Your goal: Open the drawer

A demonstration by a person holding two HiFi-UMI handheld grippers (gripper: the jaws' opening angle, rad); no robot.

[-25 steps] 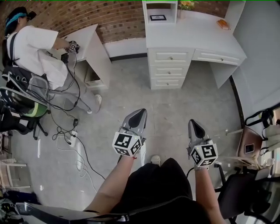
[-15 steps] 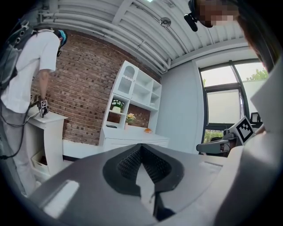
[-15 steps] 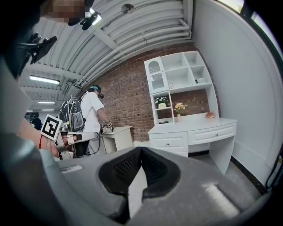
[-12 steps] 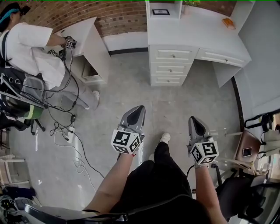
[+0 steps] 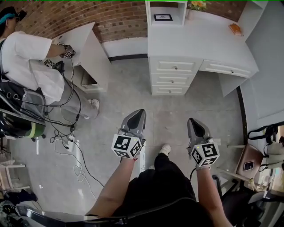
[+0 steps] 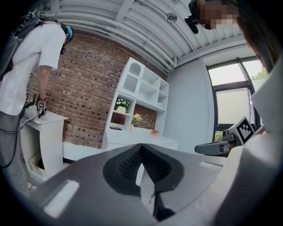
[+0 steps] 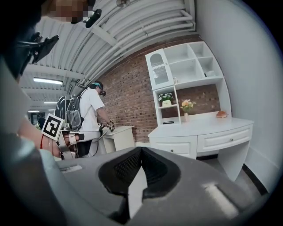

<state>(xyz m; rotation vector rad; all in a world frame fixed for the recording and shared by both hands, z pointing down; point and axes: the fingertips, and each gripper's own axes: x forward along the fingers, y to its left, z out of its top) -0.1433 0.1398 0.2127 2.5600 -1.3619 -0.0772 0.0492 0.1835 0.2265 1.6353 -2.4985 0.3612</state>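
Note:
A white desk (image 5: 195, 40) stands against the brick wall, far ahead of both grippers. Under its left part is a stack of three closed drawers (image 5: 173, 78), and to the right is one wide closed drawer (image 5: 227, 69). My left gripper (image 5: 140, 113) is over the floor, shut and holding nothing. Beside it my right gripper (image 5: 192, 122) is shut and holds nothing either. The right gripper view looks past the right gripper (image 7: 141, 150) to the drawer stack (image 7: 177, 148) and the wide drawer (image 7: 225, 139). In the left gripper view the left gripper (image 6: 141, 148) hides most of the desk (image 6: 146, 140).
A person in a white shirt (image 5: 26, 57) works at a small white desk (image 5: 86, 46) at the left, with cables (image 5: 73, 142) trailing over the floor. A shelf unit (image 5: 164, 11) stands on the main desk. A chair and bags (image 5: 250, 162) crowd the right edge.
Both grippers have been carried forward over the floor towards the desk as the person walks. The jaws of both have stayed shut.

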